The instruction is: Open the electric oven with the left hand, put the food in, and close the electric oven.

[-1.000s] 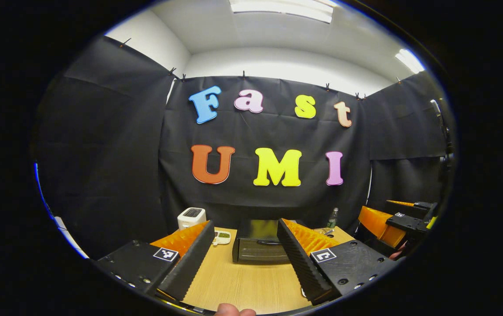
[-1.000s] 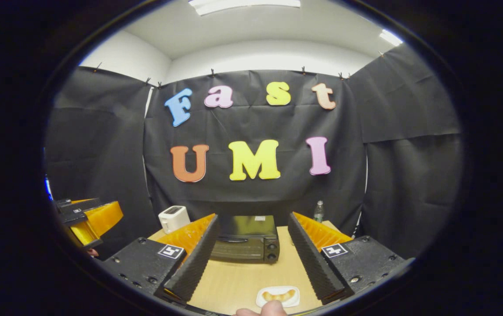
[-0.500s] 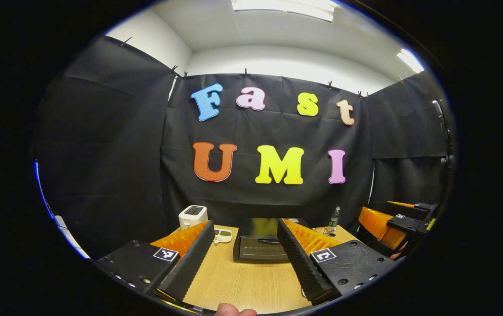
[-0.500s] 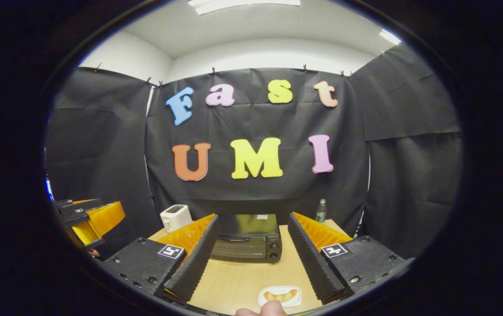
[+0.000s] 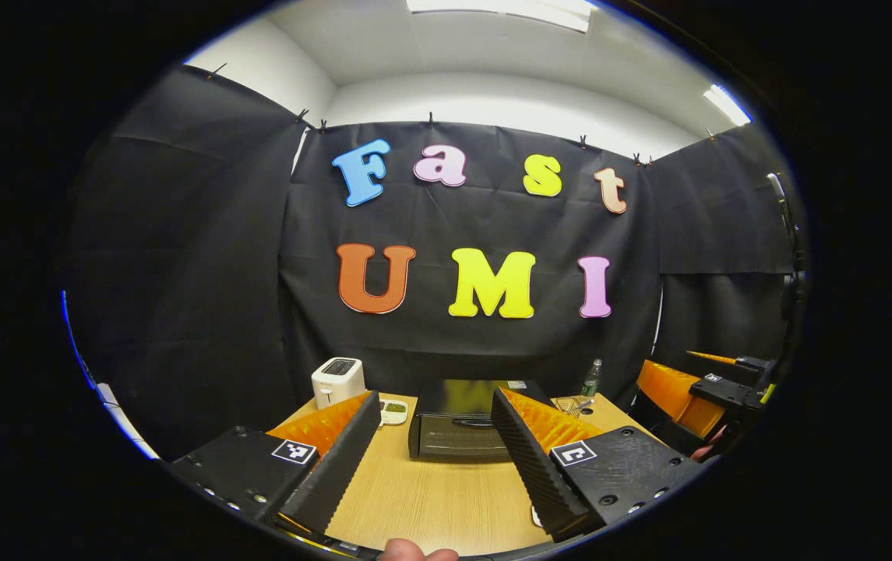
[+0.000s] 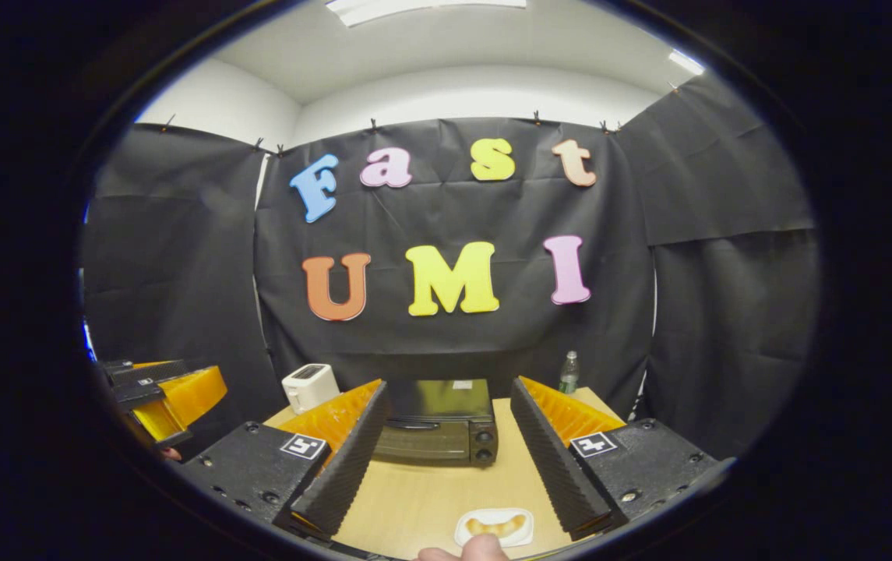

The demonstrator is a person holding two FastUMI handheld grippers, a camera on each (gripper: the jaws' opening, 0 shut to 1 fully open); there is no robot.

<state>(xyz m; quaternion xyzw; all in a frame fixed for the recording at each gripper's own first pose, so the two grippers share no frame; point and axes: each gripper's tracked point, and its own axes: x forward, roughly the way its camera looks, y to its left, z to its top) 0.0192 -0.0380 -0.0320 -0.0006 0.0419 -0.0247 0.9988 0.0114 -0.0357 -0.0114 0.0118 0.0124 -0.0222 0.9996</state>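
A black electric oven (image 5: 453, 427) (image 6: 438, 422) stands at the far side of the wooden table (image 5: 438, 499), its door closed. A small white plate (image 6: 495, 527) with a golden piece of food (image 6: 495, 526) lies near the table's front edge. My left gripper (image 5: 434, 452) hangs open above the table, well short of the oven, nothing between its fingers. My right gripper (image 6: 446, 456) is open too, above and just behind the plate. Each gripper shows at the edge of the other's view, the right gripper (image 5: 695, 397) and the left gripper (image 6: 161, 393).
A white toaster (image 5: 338, 380) (image 6: 309, 386) stands at the table's back left, with a small white dish (image 5: 393, 410) beside it. A plastic bottle (image 5: 590, 379) (image 6: 568, 372) stands at the back right. A fingertip (image 5: 414, 552) shows at the bottom edge.
Both grippers have tilted slightly, so the oven and table sit a little differently in each view. Nothing on the table has moved, and both grippers stay open.
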